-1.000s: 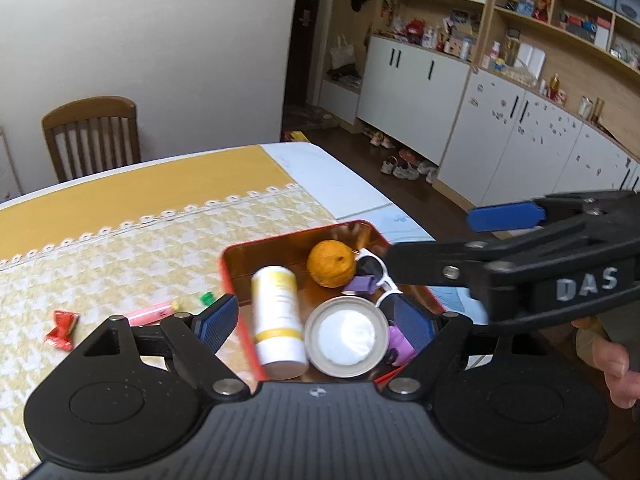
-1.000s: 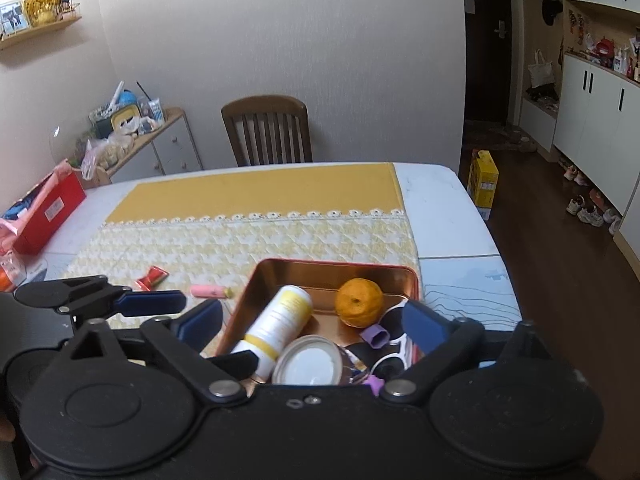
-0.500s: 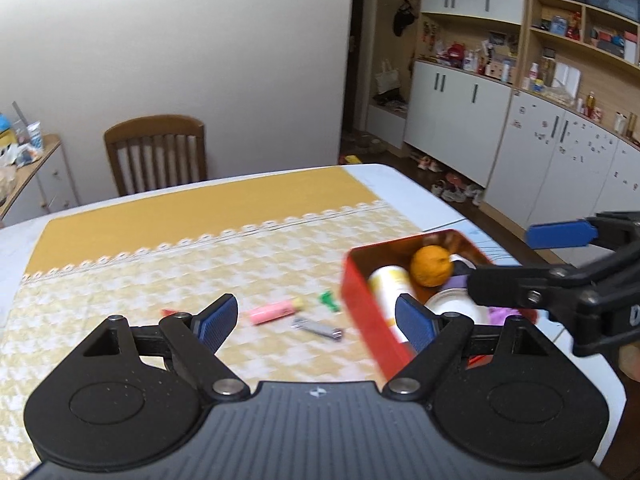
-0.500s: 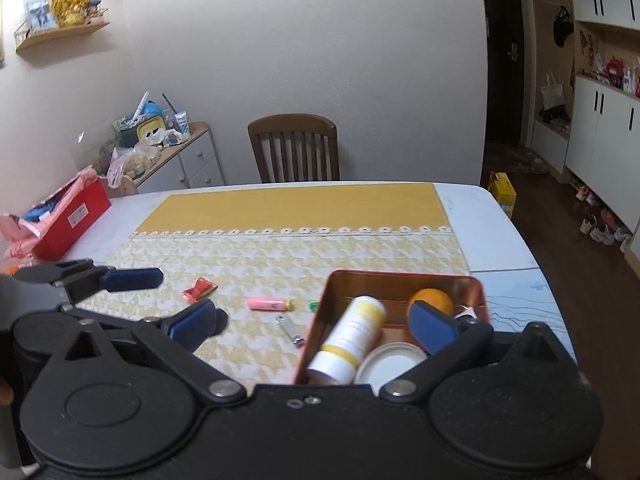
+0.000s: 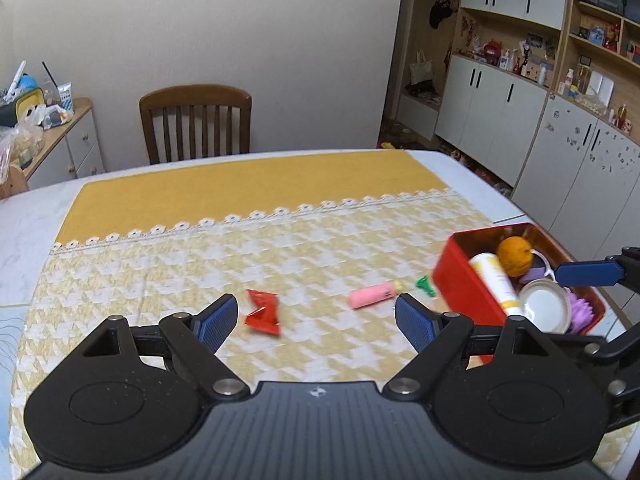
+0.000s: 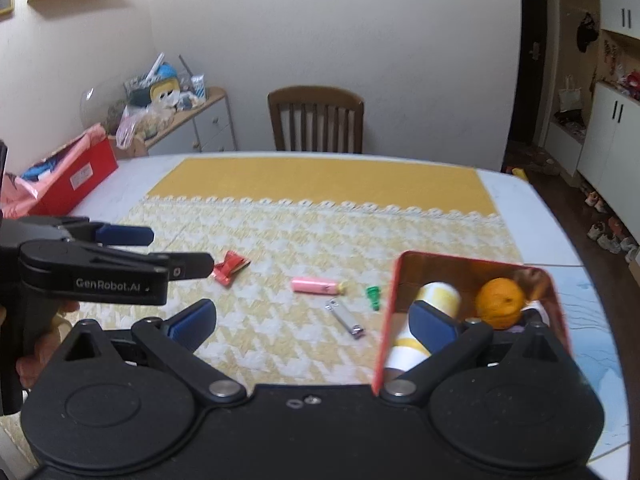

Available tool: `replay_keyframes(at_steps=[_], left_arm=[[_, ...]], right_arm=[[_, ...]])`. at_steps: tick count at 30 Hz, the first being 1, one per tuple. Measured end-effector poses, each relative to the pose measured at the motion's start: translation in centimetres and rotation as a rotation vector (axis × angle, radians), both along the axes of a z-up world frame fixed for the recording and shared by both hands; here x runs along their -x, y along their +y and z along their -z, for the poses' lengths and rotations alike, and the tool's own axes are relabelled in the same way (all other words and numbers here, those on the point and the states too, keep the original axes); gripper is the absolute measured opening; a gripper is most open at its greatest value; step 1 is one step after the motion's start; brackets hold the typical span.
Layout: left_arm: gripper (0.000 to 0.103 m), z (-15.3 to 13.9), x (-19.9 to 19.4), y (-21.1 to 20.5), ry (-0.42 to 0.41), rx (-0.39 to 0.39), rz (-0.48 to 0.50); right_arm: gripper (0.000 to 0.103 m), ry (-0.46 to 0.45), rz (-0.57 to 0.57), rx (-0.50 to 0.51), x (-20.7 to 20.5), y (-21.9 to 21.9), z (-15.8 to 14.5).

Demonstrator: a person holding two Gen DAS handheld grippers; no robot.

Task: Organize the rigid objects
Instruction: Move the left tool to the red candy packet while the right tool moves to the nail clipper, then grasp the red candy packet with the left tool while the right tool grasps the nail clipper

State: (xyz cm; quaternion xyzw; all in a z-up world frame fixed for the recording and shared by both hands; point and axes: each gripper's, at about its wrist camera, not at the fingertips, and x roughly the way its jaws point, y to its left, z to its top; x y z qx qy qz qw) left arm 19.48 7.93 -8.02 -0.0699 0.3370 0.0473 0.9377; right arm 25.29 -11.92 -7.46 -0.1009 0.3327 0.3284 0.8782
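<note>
A red tin (image 5: pixel 464 284) at the table's right holds a white-and-yellow bottle (image 5: pixel 494 280), an orange (image 5: pixel 515 256) and a round white lid (image 5: pixel 546 308). Left of it on the cloth lie a red wrapper (image 5: pixel 262 312), a pink tube (image 5: pixel 372 295), a small green piece (image 5: pixel 425 285) and a nail clipper (image 6: pixel 346 317). My left gripper (image 5: pixel 316 320) is open above the cloth, with the wrapper just beyond its left finger. My right gripper (image 6: pixel 314 324) is open too, its right finger over the tin (image 6: pixel 390 308) wall, the clipper ahead.
A yellow patterned cloth (image 5: pixel 240 248) covers the table. A wooden chair (image 5: pixel 196 124) stands at the far edge. A red box (image 6: pixel 76 176) sits on the far left corner. White cabinets (image 5: pixel 500 120) line the right wall. A hand (image 6: pixel 36 356) grips the left tool's handle.
Both grippers have swung left away from the tin, which slid from the middle to the right of each view. The wrapper, tube, green piece and clipper came into view. Jaws stayed open.
</note>
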Motion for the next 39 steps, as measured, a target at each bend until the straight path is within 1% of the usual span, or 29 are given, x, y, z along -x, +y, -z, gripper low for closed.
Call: replay_keyframes(at_steps=[3,5,7,8,17,20,23,24,26,27,30,31,33,37,39], left_arm=[[0.086,0.9,-0.6,1.3,0.013,0.005,-0.007],[0.086,1.6,-1.0,1.9,0.023,0.003,-0.008],[0.086,2.1,-1.4,2.4,0.028,0.004,-0.007],[0.086,2.4,-1.7,2.6,0.031,0.004,-0.007],[0.086,4.7,-3.9,3.7,0.071,-0.002,0.004],[0.086,5.3,-4.3,4.1,0.078,0.008,0.003],[0.086,5.8,-4.9,4.5,0.087,0.016,0.0],[0.086,5.9,-5.0,4.6,0.088,0.018,-0.001],[0.086,6.1,-5.3,4.8,0.087,0.023,0.0],[0.086,6.2,-5.5,4.9,0.088,0.026,0.001],[0.086,6.6,-6.0,5.0,0.092,0.036,0.008],[0.086,6.7,-6.2,5.0,0.093,0.036,0.01],[0.086,7.0,-6.5,5.1,0.097,0.044,0.016],[0.086,7.5,-6.9,5.1,0.106,0.064,0.026],[0.085,7.6,-7.0,5.3,0.109,0.074,0.028]], right_arm=[[0.1,0.023,-0.006,0.014,-0.8,1.6,1.3],[0.097,0.033,-0.005,0.031,-1.3,2.4,2.2],[0.089,0.04,0.001,0.063,-2.1,3.3,3.1],[0.088,0.042,0.002,0.078,-2.5,3.6,3.6],[0.071,0.042,-0.003,0.201,-5.2,6.8,6.6],[0.066,0.007,-0.002,0.262,-5.5,8.1,7.6],[0.058,0.006,0.001,0.309,-6.3,8.9,8.6],[0.054,0.007,0.005,0.323,-6.6,9.0,8.8],[0.052,0.021,0.013,0.327,-7.1,9.0,9.1],[0.049,0.025,0.02,0.328,-7.3,8.9,9.2],[0.045,0.017,0.01,0.342,-7.5,9.0,9.4],[0.043,0.021,0.007,0.346,-7.6,9.0,9.4],[0.039,0.045,-0.004,0.358,-7.9,9.0,9.6],[0.04,0.062,-0.019,0.358,-8.2,9.0,9.6],[0.038,0.078,-0.018,0.354,-8.4,9.0,9.5]])
